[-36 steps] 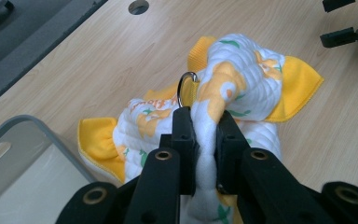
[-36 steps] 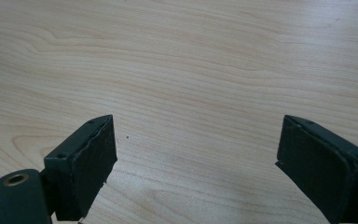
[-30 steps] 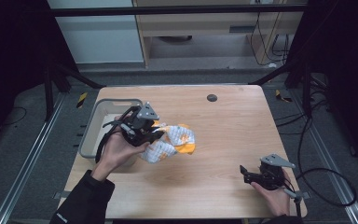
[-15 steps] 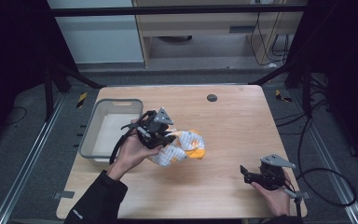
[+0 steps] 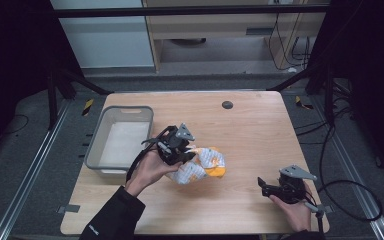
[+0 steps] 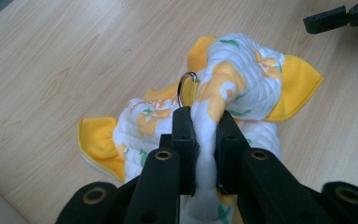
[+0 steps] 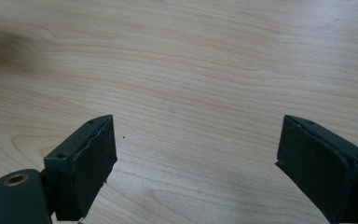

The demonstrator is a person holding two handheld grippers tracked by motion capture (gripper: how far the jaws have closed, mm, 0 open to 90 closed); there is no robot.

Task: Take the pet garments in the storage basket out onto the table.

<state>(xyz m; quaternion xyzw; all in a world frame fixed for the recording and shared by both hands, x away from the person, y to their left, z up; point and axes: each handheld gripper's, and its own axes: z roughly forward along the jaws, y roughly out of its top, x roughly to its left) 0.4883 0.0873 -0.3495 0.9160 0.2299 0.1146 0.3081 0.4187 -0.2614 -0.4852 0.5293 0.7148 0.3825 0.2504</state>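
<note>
A crumpled white quilted cloth [image 5: 202, 165] with orange and green print and yellow edging lies on the wooden table [image 5: 250, 130] near its middle. My left gripper [image 5: 186, 152] is shut on a fold of this cloth [image 6: 242, 88]; in the left gripper view my left gripper [image 6: 205, 126] pinches white padding between its pads, with a metal ring [image 6: 186, 86] just beyond them. My right gripper [image 5: 262, 187] rests low at the front right of the table, open. In the right gripper view my right gripper [image 7: 196, 149] has only bare wood between its wide jaws.
A grey plastic bin [image 5: 121, 140] stands at the table's left, just left of my left hand. A small dark round disc [image 5: 227, 104] sits near the far edge. The other gripper's jaw tip [image 6: 335, 16] shows at the top right of the left gripper view.
My left gripper has carried the cloth to the right and down, away from the bin toward the table's middle. The right gripper has stayed in place.
</note>
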